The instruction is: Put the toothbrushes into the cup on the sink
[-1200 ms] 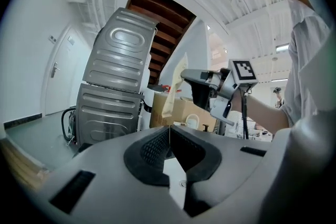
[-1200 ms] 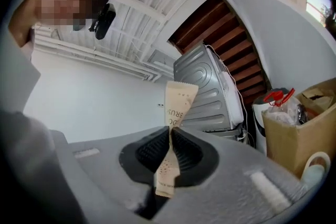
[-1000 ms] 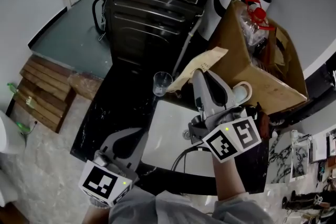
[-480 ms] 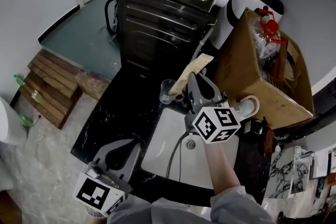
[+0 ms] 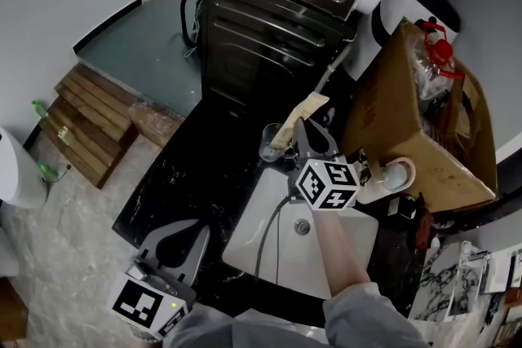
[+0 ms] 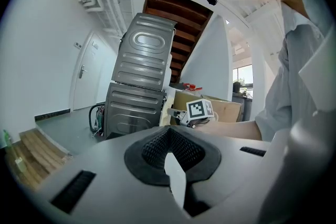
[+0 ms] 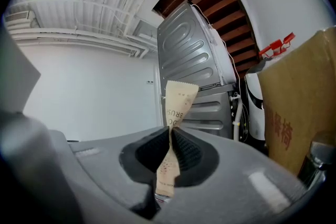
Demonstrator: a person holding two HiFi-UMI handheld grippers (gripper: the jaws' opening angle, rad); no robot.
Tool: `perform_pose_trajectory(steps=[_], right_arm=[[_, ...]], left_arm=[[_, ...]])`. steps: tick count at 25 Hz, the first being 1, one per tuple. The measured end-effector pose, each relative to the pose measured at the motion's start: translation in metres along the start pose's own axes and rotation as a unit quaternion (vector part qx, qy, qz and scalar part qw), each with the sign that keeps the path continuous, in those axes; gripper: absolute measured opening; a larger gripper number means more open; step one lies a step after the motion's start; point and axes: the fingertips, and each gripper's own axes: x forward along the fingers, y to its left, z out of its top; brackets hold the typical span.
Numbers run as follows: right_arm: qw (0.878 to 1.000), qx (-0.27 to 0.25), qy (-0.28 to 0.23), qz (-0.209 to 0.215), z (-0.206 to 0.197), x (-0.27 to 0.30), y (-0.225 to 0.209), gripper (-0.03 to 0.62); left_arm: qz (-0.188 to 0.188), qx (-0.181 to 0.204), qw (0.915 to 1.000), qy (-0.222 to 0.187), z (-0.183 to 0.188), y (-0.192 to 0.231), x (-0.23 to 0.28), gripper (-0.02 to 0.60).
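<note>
You are holding the toothbrush, which is in a beige paper wrapper, in the jaws of your right gripper. These jaws are closing tightly on the lower part of the wrapper, and the longer part is sticking out past the tips. In the head view the wrapper is pointing away from you at a slant, toward the grey metal appliance. The toothbrush is not yet in the cup.

The clear cup is standing on the black worktop, at the far corner of the white sink, and it is just beside the tips of your right gripper, on their left side in the head view. Your right gripper is hanging above the far edge of the sink.

Your left gripper is staying low at the near left, over the worktop and well apart from the cup. Its jaws are closed together and are gripping nothing.

A cardboard box is sitting to the right of the sink. Some wooden boards are lying on the floor at the left.
</note>
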Motion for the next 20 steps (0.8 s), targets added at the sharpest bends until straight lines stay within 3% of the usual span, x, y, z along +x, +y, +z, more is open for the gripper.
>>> perform_pose_trajectory(steps=[13,20], right_arm=[[0.995,0.019,0.102,-0.002,-0.066,0.019,-0.006,0.017],[0.993,0.012,0.117,-0.009,-0.073,0.025,-0.008,0.018]], left_arm=[[0.009,-0.015,0.9998,0.004,-0.009,0.01,-0.005,0.005],[0.005,-0.022,0.9997,0.006,-0.015,0.019,-0.007,0.005]])
